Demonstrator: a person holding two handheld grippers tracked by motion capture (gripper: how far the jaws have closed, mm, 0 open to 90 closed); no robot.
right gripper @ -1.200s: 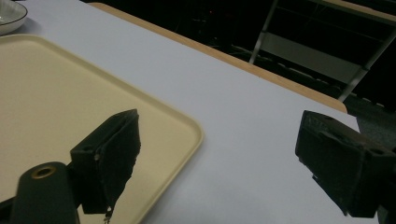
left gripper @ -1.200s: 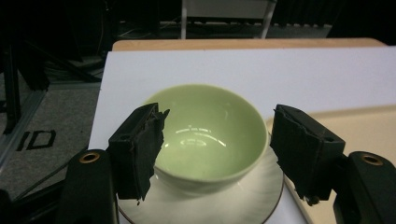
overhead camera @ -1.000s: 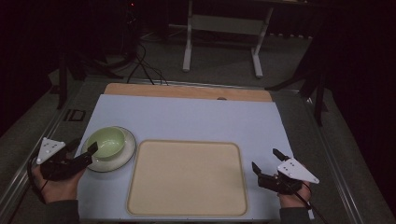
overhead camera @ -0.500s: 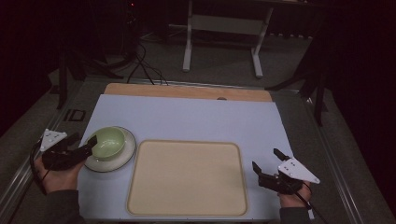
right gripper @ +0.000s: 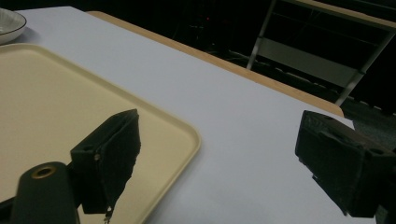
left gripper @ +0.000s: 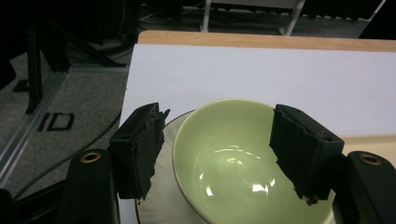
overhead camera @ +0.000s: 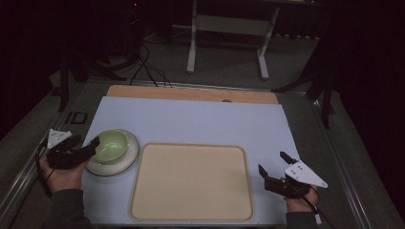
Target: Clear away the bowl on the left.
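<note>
While the left claw (left gripper: 217, 154) stands wide with one jaw either side of the green bowl (left gripper: 243, 163), nothing is gripped yet: in the left gripper view one jaw sits outside the rim over the plate (left gripper: 159, 205) and the other hangs over the bowl's far side. The step in hand looks like the approach for a grasp on the bowl. From the high view the bowl (overhead camera: 110, 145) sits on the white plate (overhead camera: 126, 162) near the table's left edge, just beside the beige tray (overhead camera: 191, 183), and the left claw (overhead camera: 93, 145) reaches it from the left.

The right claw (overhead camera: 272, 167) is also wide and holds nothing, resting near the table's right front corner, beside the tray's right edge and well apart from the bowl. Its own view shows the tray (right gripper: 70, 107) bare between its jaws and the pale table (right gripper: 224, 116) running back to a wooden strip.

The next move probably calls for settling one jaw inside the rim and one outside, then closing firmly, since a glazed rim may slip. Lifting should be level, so the plate beneath stays put.
</note>
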